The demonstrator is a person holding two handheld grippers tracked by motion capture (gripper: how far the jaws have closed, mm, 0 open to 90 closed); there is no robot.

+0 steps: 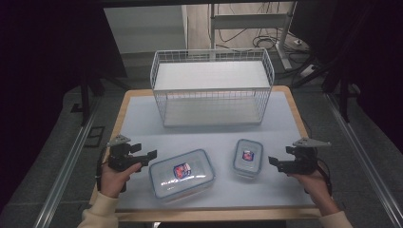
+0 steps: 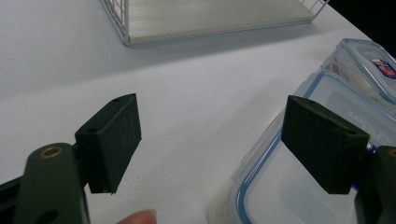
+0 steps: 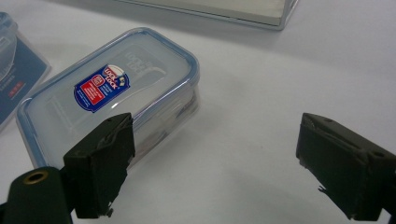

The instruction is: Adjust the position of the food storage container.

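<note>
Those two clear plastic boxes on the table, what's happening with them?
A person holds a black two-jaw gripper in each hand. The left gripper sits open beside the large clear blue-rimmed lidded box; the right gripper sits open beside the small clear lidded box. Neither box is gripped. A white wire basket stands behind them.

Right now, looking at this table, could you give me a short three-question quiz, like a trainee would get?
1. True or false: the left gripper is clamped on the large container.
2. Which lies nearer the right gripper?
A. the large container
B. the small container
C. the wire basket
3. Fill in: both containers carry a clear lid with a ____ rim.

Key
1. False. Its jaws stand open beside the container, with nothing between them.
2. B. The small container lies just left of the right gripper's open jaws in the high view.
3. Blue.
</note>
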